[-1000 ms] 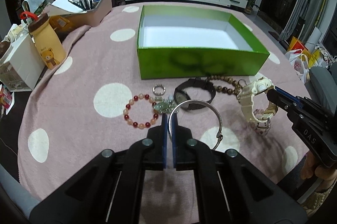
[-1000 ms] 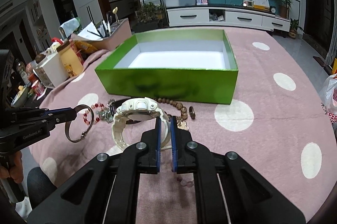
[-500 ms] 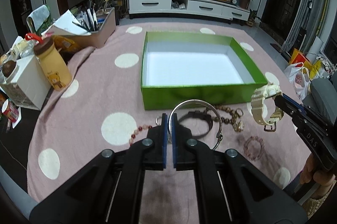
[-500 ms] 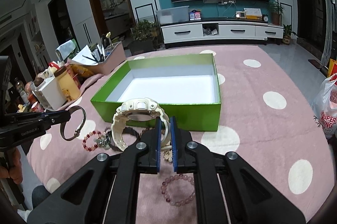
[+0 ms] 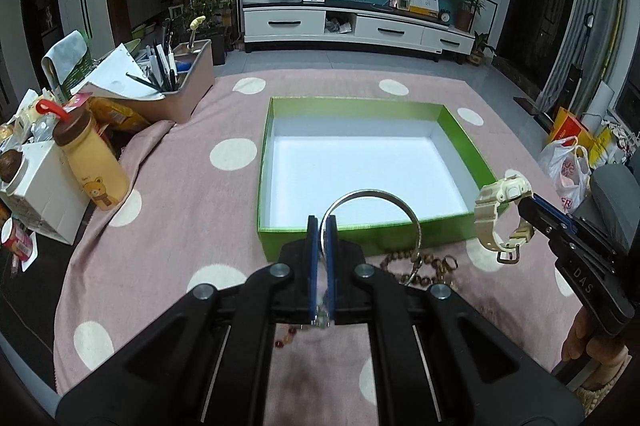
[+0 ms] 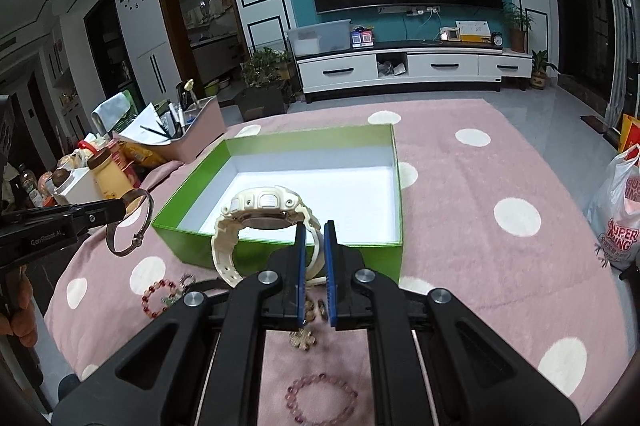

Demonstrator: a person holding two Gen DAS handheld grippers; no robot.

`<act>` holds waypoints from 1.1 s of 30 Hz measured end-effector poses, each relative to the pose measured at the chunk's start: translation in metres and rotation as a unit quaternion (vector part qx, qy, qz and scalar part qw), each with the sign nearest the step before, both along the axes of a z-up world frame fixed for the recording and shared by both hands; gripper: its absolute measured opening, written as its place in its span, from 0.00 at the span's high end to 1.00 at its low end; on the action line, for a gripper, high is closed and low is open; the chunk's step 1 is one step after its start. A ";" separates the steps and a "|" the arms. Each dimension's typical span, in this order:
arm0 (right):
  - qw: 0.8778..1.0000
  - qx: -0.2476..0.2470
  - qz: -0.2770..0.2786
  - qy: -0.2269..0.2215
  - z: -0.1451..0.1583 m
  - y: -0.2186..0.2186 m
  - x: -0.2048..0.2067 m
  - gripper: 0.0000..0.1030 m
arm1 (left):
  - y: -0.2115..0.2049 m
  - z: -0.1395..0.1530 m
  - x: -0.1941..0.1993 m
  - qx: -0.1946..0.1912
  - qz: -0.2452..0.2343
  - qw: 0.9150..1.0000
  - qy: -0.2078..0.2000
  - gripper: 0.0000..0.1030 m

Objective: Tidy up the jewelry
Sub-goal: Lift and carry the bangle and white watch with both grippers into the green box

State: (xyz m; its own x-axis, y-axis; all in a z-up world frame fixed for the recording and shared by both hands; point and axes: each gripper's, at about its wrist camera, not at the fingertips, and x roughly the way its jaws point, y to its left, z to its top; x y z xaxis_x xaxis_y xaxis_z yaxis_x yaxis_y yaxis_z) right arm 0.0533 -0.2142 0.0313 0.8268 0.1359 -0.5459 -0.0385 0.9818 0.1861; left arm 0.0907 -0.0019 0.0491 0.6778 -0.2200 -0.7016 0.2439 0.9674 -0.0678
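Observation:
An open green box (image 5: 362,232) with a white floor sits on the pink dotted tablecloth; it also shows in the right wrist view (image 6: 280,252). My left gripper (image 5: 321,226) is shut on a silver bangle (image 5: 394,200) held above the box's near wall. My right gripper (image 6: 313,230) is shut on the strap of a cream watch (image 6: 262,210), lifted near the box's front edge; the watch shows at the right in the left wrist view (image 5: 500,202). A brown bead strand (image 5: 416,266), a red bead bracelet (image 6: 154,296) and a purple bead bracelet (image 6: 322,400) lie on the cloth.
A yellow bear bottle (image 5: 94,162), a white carton (image 5: 44,194) and a beige pen tray (image 5: 176,88) stand at the table's left. A plastic bag (image 6: 618,222) hangs beyond the right edge. A small flower charm (image 6: 303,338) lies under my right gripper.
Both grippers rose and moved forward toward the box, carrying the bangle and the watch. The bangle now hangs over the box's near wall; the watch is at its front right corner.

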 end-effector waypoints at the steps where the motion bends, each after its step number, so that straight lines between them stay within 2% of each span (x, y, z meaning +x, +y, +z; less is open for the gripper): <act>1: 1.000 -0.001 -0.001 0.000 0.001 -0.002 0.003 0.92 | -0.001 0.000 0.005 -0.001 0.001 1.000 -0.001 0.97; 10: 1.000 -0.009 -0.007 0.011 -0.003 -0.003 0.045 0.92 | -0.017 -0.002 0.049 -0.006 -0.007 1.000 -0.001 0.97; 19: 0.998 -0.018 -0.031 0.054 -0.029 -0.001 0.085 0.92 | -0.042 -0.044 0.104 0.027 -0.001 0.999 0.039 0.97; 27: 0.998 0.009 -0.048 0.049 -0.036 -0.008 0.088 0.92 | -0.051 -0.059 0.113 0.055 0.008 0.997 0.055 0.97; 33: 0.997 -0.010 -0.047 0.064 -0.038 -0.008 0.095 0.92 | -0.052 -0.063 0.117 0.064 0.031 0.995 0.070 0.97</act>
State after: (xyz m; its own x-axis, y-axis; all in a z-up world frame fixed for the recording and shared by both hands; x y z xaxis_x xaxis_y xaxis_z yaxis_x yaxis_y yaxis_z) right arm 0.1482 -0.2223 -0.0066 0.7585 0.0488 -0.6498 0.0773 0.9834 0.1641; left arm 0.2074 -0.0541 -0.0139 0.5804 -0.0839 -0.8100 0.1807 0.9831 0.0277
